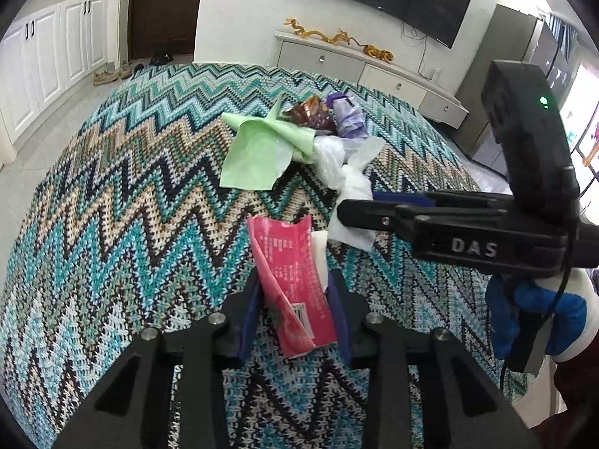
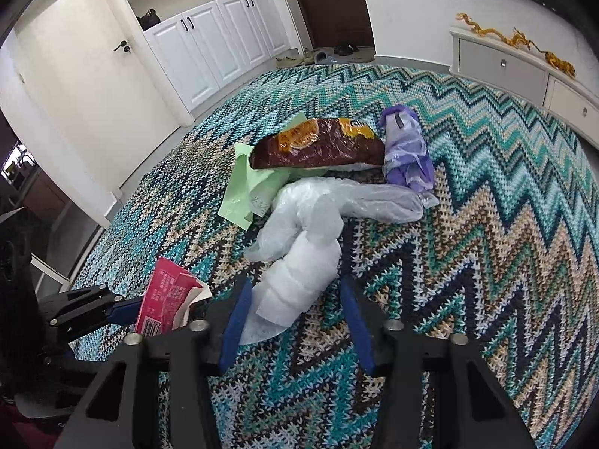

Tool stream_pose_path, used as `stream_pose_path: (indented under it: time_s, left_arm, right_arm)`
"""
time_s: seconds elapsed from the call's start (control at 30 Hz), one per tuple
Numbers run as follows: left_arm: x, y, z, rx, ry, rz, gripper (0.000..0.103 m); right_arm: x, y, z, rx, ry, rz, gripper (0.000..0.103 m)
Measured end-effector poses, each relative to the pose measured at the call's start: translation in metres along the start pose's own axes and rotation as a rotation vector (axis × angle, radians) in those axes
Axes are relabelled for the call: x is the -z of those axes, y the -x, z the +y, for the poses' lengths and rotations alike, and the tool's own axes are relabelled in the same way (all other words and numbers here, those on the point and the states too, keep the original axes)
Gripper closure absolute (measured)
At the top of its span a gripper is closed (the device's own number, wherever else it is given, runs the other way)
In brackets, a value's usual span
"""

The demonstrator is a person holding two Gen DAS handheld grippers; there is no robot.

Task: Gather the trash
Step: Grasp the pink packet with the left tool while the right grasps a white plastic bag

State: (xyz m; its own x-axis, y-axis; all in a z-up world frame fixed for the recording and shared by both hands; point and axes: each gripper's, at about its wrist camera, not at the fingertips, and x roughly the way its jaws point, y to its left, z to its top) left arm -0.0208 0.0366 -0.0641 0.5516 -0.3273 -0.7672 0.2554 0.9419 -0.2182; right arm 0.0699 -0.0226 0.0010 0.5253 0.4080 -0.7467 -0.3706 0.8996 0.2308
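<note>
A pink wrapper (image 1: 292, 284) stands between the blue pads of my left gripper (image 1: 295, 273), which is shut on it; from the right wrist view the wrapper (image 2: 168, 292) juts up out of that gripper (image 2: 127, 305). My right gripper (image 2: 295, 280) straddles a crumpled white tissue (image 2: 299, 273). The tissue leans on the left pad and a gap shows at the right pad, so it is open. Beyond lie a clear plastic bag (image 2: 337, 198), a brown snack bag (image 2: 318, 149), a purple bag (image 2: 408, 157) and green paper (image 1: 254, 153).
Everything rests on a round table under a zigzag knitted cloth (image 1: 131, 205). A blue-gloved hand (image 1: 535, 318) holds the right gripper (image 1: 344, 207). A low white cabinet (image 1: 337, 60), white cupboards (image 2: 209, 48) and shoes (image 1: 112, 75) on the floor lie past the table edge.
</note>
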Motion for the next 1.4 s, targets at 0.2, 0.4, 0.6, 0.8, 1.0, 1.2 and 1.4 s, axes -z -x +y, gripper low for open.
stream_pose_path:
  time_s: [0.2,0.4,0.6,0.8,1.0,1.2,1.4]
  left_arm:
    - [-0.005,0.001,-0.010,-0.040,-0.049,-0.021,0.072]
    - [-0.013,0.003,-0.026,-0.087,-0.112,-0.045,0.072]
    - [-0.014,0.005,-0.036,-0.119,-0.165,-0.067,0.072]
    - [-0.016,0.004,-0.042,-0.144,-0.194,-0.077,0.072]
    - [-0.016,0.006,-0.046,-0.154,-0.207,-0.083,0.072]
    - [-0.018,0.007,-0.049,-0.156,-0.210,-0.093,0.073]
    - [-0.028,0.008,-0.056,-0.102,-0.197,-0.085,0.073]
  right_arm:
    - [0.011,0.013,-0.011,-0.016,-0.018,-0.036,0.084]
    - [0.025,0.041,-0.027,-0.013,-0.040,-0.084,0.087]
    - [0.036,0.068,-0.039,0.017,-0.048,-0.114,0.087]
    - [0.042,0.089,-0.039,0.019,-0.019,-0.142,0.087]
    - [0.044,0.101,-0.044,0.021,-0.037,-0.165,0.087]
    - [0.047,0.117,-0.053,0.038,-0.046,-0.188,0.087]
    - [0.051,0.137,-0.058,0.061,-0.025,-0.213,0.087]
